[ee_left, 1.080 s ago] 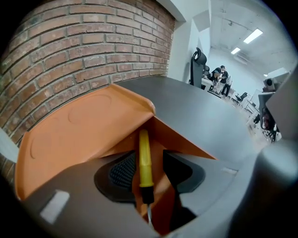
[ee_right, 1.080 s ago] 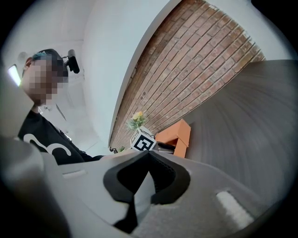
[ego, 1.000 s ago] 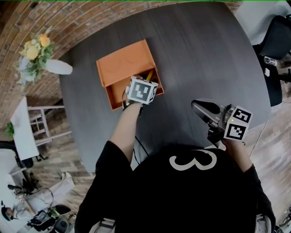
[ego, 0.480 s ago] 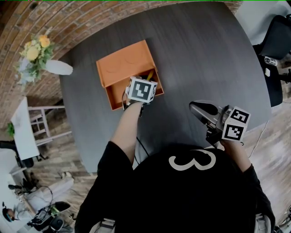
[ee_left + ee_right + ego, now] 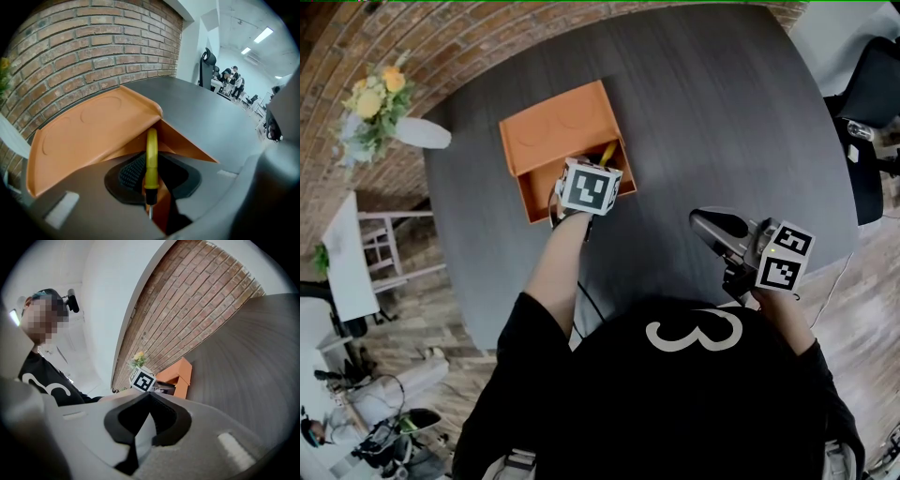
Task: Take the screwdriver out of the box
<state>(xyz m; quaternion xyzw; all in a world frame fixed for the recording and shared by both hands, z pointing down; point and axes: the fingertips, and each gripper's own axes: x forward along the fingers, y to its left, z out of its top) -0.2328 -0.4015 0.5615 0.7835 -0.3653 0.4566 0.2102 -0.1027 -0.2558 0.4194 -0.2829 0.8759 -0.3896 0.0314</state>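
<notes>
Orange box (image 5: 555,127) at upper centre of the head view, standing open on a dark table (image 5: 722,112), lid folded back toward the brick wall. My left gripper (image 5: 151,169) points steeply down into the open tray, jaws pinched narrow on the yellow screwdriver (image 5: 151,143). The tool is inside the box. In the left gripper view its handle runs up toward the lid's corner, and its black collar and metal shaft run down toward the camera. My right gripper (image 5: 149,400), at lower right of the head view, sits well apart from the box with its jaws together on nothing.

Hazards as I judge them:
- **Slipping or swinging.** The handle looks smooth and round and the pads seem to bite near its collar end. A quick lift could let the long free end swing or slide out and fall back into the tray.
- **Snagging.** The far end of the handle lies close to the lid's fold, so a tilted pull might catch it there.
- **Box moving.** Nothing steadies the box, so any snag would likely drag or tip it across the table.
</notes>
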